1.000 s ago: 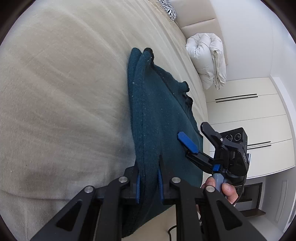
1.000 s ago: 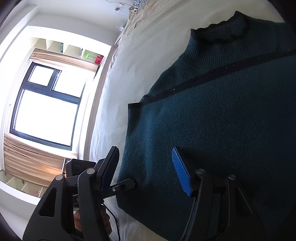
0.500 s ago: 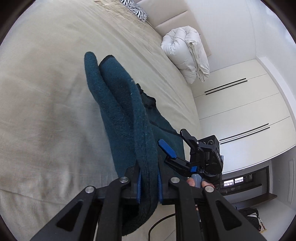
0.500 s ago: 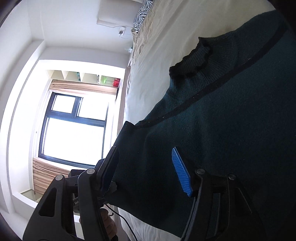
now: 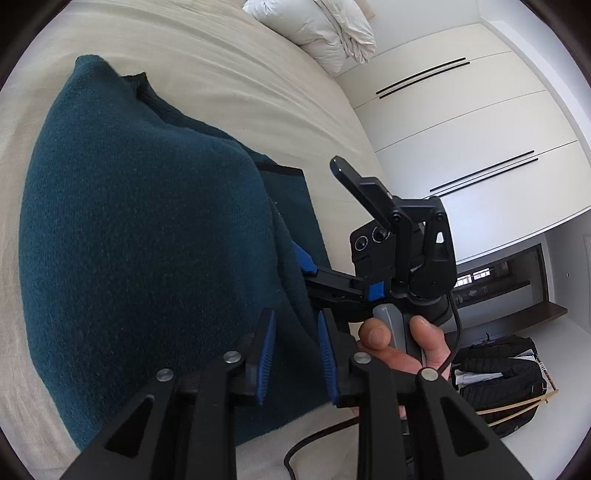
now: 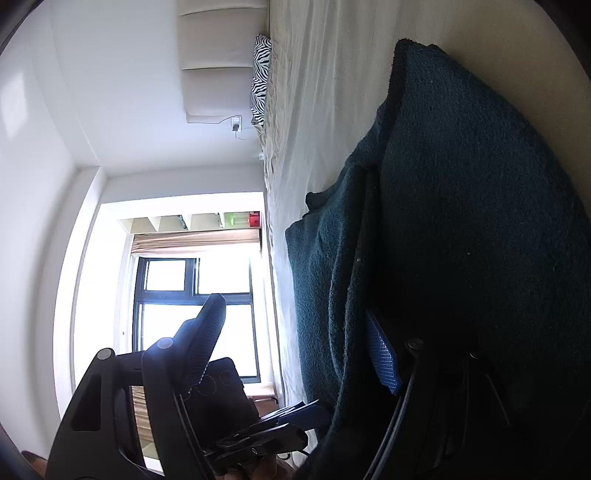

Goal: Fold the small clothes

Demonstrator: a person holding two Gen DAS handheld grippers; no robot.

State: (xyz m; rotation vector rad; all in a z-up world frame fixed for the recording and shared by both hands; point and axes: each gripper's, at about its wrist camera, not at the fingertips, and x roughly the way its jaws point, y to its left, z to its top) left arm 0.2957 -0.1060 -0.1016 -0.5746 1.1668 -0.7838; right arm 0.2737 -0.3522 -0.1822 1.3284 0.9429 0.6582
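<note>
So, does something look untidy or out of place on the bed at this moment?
Yes. The dark teal sweater is not flat: its folded-over half bulges up in a puffy hump on the beige bedsheet, and the black-trimmed edge below sticks out uncovered.

A home bedroom: a wide bed under a beige cotton sheet (image 5: 229, 66), a folded white puffy duvet (image 5: 314, 26) at its far edge, a zebra-striped pillow (image 6: 260, 77) against the padded cream headboard (image 6: 218, 48), flat white built-in wardrobe doors (image 5: 469, 122), and a dark-framed window (image 6: 192, 306) with tan blinds.
</note>
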